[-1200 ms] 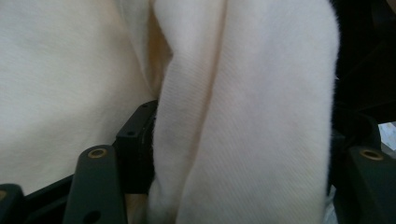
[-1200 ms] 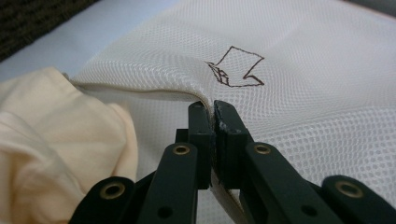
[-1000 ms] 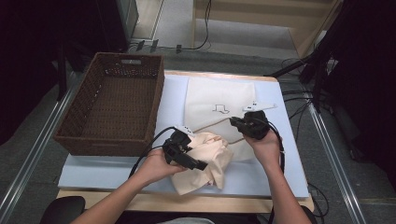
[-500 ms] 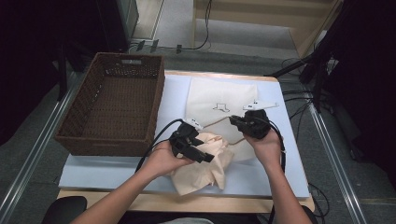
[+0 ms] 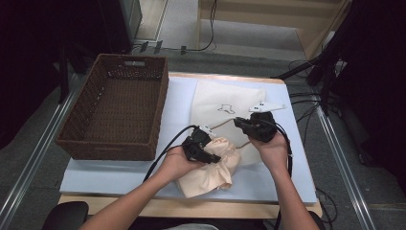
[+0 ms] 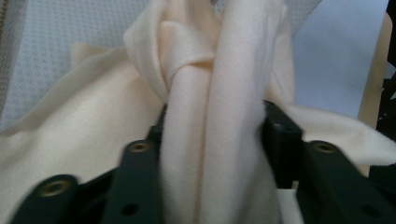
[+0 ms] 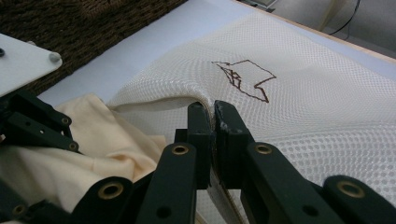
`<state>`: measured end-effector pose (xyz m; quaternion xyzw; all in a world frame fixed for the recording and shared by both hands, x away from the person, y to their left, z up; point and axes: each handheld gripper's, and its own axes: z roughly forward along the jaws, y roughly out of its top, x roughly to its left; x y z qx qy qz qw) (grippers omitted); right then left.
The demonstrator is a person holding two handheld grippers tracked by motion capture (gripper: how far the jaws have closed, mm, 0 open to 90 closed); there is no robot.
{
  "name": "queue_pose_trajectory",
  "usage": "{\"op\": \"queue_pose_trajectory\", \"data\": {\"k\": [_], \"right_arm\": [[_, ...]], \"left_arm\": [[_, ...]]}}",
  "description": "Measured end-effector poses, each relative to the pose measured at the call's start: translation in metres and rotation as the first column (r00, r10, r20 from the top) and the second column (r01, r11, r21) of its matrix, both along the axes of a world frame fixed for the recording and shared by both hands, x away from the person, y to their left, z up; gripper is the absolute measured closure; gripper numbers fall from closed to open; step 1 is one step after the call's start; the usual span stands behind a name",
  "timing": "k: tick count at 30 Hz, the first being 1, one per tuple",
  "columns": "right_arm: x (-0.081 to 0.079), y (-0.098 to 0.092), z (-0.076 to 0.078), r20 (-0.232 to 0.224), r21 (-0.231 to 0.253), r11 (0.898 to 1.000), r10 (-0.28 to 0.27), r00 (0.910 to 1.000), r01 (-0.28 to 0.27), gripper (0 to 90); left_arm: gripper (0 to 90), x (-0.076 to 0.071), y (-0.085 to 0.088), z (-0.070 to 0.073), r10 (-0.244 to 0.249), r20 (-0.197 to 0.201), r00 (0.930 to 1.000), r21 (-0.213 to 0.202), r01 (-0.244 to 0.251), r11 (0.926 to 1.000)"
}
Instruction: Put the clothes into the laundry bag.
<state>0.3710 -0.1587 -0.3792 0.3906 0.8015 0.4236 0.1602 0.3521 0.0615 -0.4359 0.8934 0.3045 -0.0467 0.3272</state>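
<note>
A white mesh bag with a brown stitched emblem lies flat on the pale mat. My right gripper is shut on the bag's near rim, lifting it a little; its jaws pinch the mesh edge. A crumpled cream cloth lies in front of the bag's mouth. My left gripper has just been closing its jaws, and in the left gripper view they press on a bunched fold of the cream cloth. The left gripper sits close beside the lifted rim.
A dark brown wicker basket stands at the left of the mat, with nothing seen inside. Black cables trail from both grippers toward the table's near wooden edge. Metal rails run along both sides.
My left gripper has moved right toward the bag's mouth and closed on the cream cloth, bunching it. The right gripper has stayed in place, holding the bag's rim.
</note>
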Motion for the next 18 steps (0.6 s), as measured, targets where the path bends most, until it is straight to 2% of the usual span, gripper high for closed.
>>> {"op": "queue_pose_trajectory", "data": {"k": [2,5,8,13,18], "right_arm": [[0.000,0.001,0.000,-0.001,-0.001,1.000,0.000,1.0000,0.000,86.9],[-0.001,0.001,0.000,-0.003,-0.001,1.000,0.003,1.0000,-0.003,86.9],[-0.001,0.001,0.000,-0.003,-0.001,1.000,0.009,1.0000,-0.009,86.9],[-0.003,0.003,0.002,-0.003,0.003,1.000,0.017,0.9999,-0.017,86.9],[-0.005,0.002,0.005,0.001,0.014,1.000,0.022,0.9998,-0.022,87.0]], "left_arm": [[70.7,0.001,0.000,-0.001,-0.004,-0.008,1.0000,0.003,0.004,1.0000],[74.9,0.003,0.000,0.002,0.003,-0.039,0.9992,-0.011,-0.004,0.9999],[75.6,0.009,0.000,0.009,0.034,-0.075,0.9966,-0.056,-0.038,0.9977],[75.7,0.016,-0.002,0.026,0.090,-0.055,0.9944,-0.093,-0.095,0.9911],[75.4,0.026,-0.006,0.035,0.159,-0.042,0.9864,-0.087,-0.162,0.9829]]}}
